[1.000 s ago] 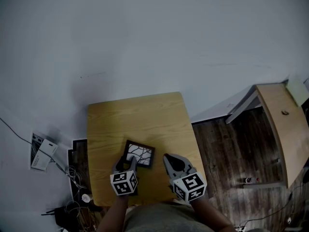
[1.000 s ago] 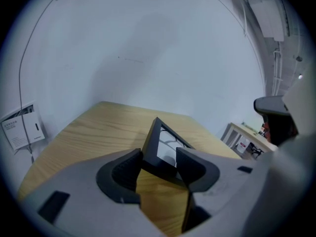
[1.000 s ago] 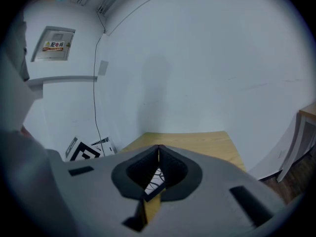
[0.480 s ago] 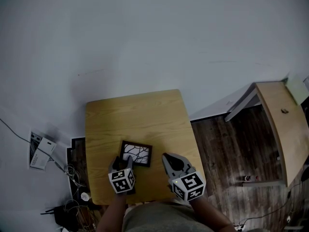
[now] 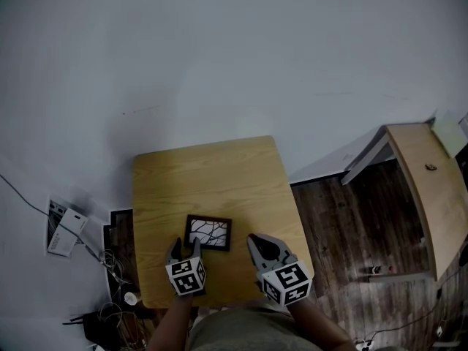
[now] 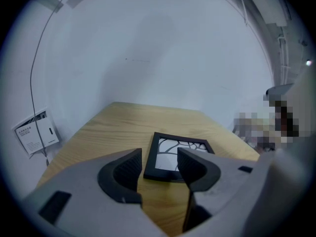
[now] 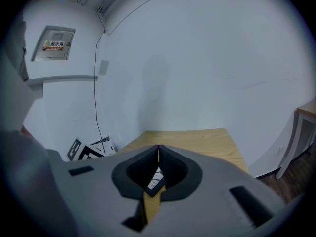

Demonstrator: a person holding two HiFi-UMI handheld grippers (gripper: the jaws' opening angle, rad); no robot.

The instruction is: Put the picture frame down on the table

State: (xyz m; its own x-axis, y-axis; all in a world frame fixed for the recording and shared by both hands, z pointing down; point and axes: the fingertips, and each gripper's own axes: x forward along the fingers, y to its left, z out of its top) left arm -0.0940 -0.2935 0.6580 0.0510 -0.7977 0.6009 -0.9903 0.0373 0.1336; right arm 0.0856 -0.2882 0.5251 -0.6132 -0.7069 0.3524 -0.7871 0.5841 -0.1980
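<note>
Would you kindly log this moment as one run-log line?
frame: flat on table | left gripper: jaws just opening, not gripping frame | right gripper: shut, empty

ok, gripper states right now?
Left gripper: open, jaws just been opening, nothing held; picture frame lies flat on table.
Right gripper: shut, empty.

Head view high, steeply down on table [image 5: 219, 174], gripper views low and close, facing wall [image 6: 163, 53], all sharing that table

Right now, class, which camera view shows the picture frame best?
The left gripper view: the picture frame lies on the table, near, its branch pattern clear. The head view shows it whole but small; the right gripper view only a sliver past the shut right hand-held gripper.
</note>
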